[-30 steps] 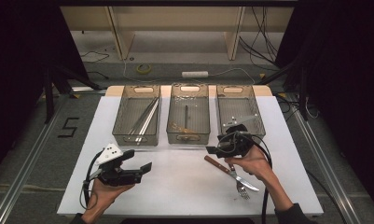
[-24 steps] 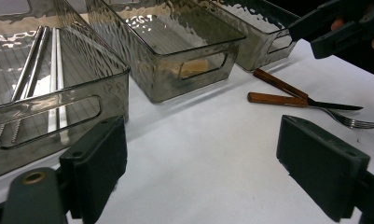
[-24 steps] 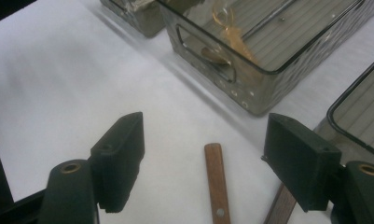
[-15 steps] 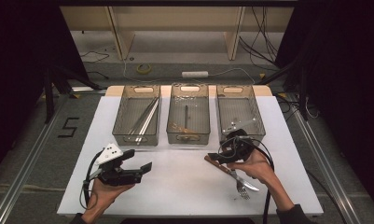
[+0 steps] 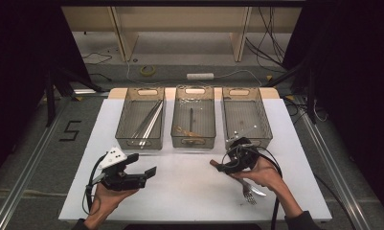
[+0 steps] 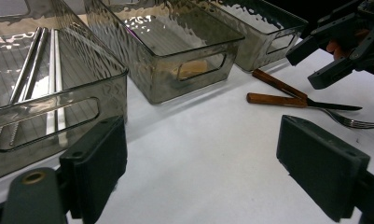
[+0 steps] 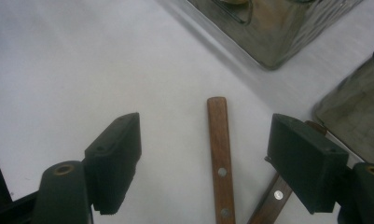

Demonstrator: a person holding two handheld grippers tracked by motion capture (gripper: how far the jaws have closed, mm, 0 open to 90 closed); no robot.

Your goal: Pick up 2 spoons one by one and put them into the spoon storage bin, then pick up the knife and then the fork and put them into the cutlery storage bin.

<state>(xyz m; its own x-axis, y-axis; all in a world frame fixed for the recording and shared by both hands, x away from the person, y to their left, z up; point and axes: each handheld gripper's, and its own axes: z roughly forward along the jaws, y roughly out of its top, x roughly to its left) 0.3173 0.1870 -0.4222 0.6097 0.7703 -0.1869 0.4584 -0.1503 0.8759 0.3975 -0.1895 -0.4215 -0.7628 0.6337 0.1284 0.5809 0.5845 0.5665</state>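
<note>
A knife and a fork (image 5: 249,193) with wooden handles lie crossed on the white table at the right front. My right gripper (image 5: 219,166) hovers low over their handle ends. Its jaws have just been opening and stand open. In the right gripper view (image 7: 210,144) one wooden handle (image 7: 218,154) lies between the pads, touching neither, and the second handle (image 7: 268,203) slants under the right pad. My left gripper (image 5: 142,164) is held open at the left front with nothing in it. The left gripper view (image 6: 217,158) shows the knife (image 6: 287,100) and the fork tines (image 6: 357,124) farther off.
Three clear bins stand in a row at the back of the table: the left one (image 5: 125,129) holds long metal rods (image 5: 149,122), the middle one (image 5: 176,120) holds a few utensils, and the right one (image 5: 267,125) stands just behind my right gripper. A bare white table surface (image 5: 189,187) lies between my hands.
My right gripper has come a little nearer and lower over the wooden handles, and its jaws stand wider. My left gripper has stayed where it was.
</note>
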